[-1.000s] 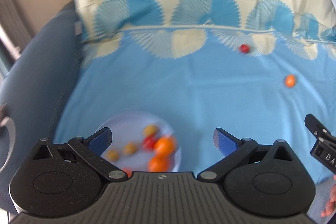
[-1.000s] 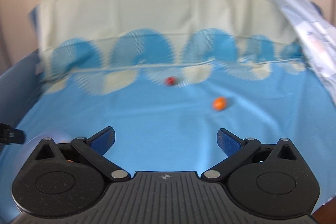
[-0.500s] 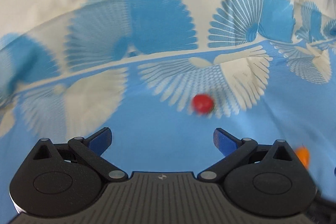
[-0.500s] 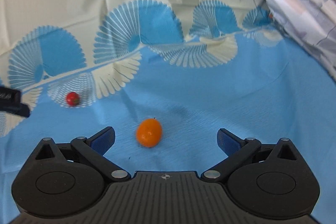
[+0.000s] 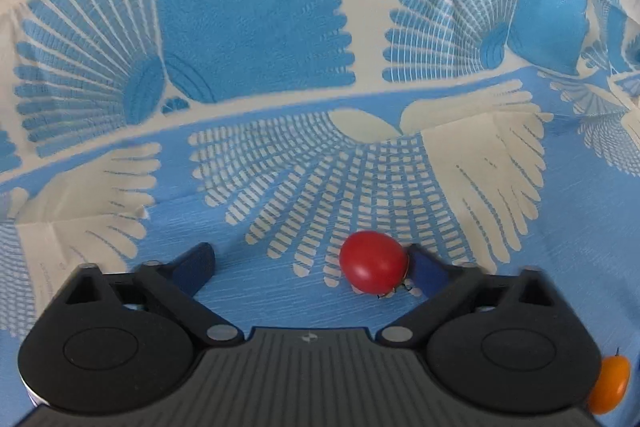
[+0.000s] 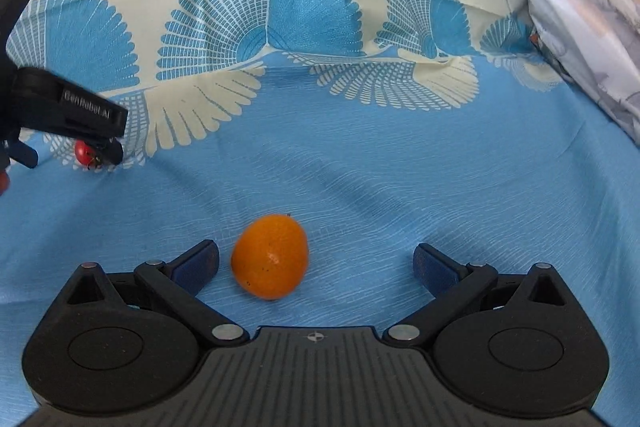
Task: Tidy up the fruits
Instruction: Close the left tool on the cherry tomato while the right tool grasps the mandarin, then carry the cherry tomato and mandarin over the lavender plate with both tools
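2 fruits now sit inside my jaws, where a second ago both lay far off across the cloth. My left gripper is closing, its right pad touching the tomato; my right gripper starts narrowing around the orange fruit, untouched. Neither is gripped yet; both lifts look close.

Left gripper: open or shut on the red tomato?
Open, closing. The left gripper has the red tomato at one finger; the other finger stands clear.
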